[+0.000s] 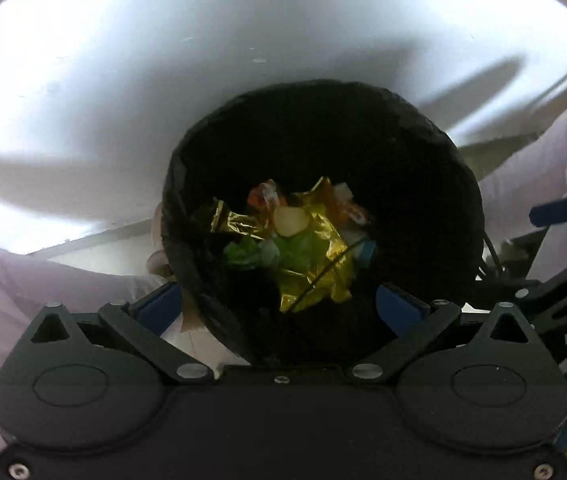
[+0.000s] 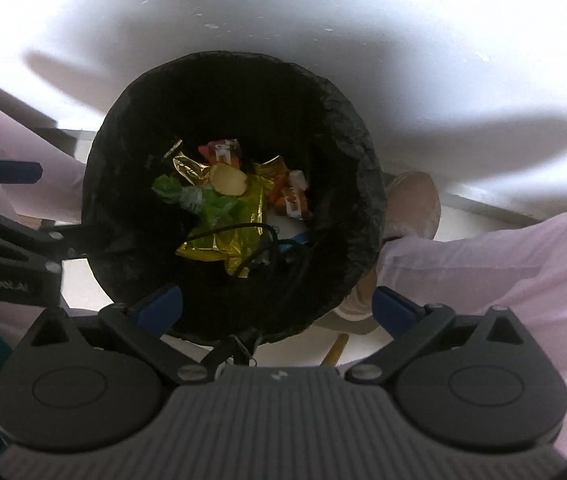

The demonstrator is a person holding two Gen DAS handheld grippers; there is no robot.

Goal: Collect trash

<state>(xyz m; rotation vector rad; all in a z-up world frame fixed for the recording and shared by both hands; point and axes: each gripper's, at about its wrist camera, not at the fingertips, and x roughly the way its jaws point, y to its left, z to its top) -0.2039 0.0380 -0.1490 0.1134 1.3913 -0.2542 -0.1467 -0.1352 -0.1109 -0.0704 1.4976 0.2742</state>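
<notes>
Both grippers hang over a round bin with a black liner [image 1: 423, 168], looking straight down into it. At its bottom lie a crumpled gold foil wrapper [image 1: 323, 268], green wrappers [image 1: 243, 252], red-orange wrappers [image 1: 263, 196] and a pale round slice [image 1: 289, 220]. My left gripper [image 1: 279, 304] is open and holds nothing. My right gripper [image 2: 279, 304] is open too, above the same bin [image 2: 347, 140], the gold foil [image 2: 219, 244], the green wrappers [image 2: 207, 204], the pale slice [image 2: 227, 180] and the orange wrappers [image 2: 291, 200]. A thin black cable [image 2: 243, 227] crosses the foil.
A person's legs in pale pink trousers [image 2: 483, 264] flank the bin, with a beige shoe [image 2: 411, 200] right of it. A white surface [image 1: 203, 60] with long shadows lies beyond. A yellowish stick [image 2: 335, 350] lies on the floor by the bin's near side.
</notes>
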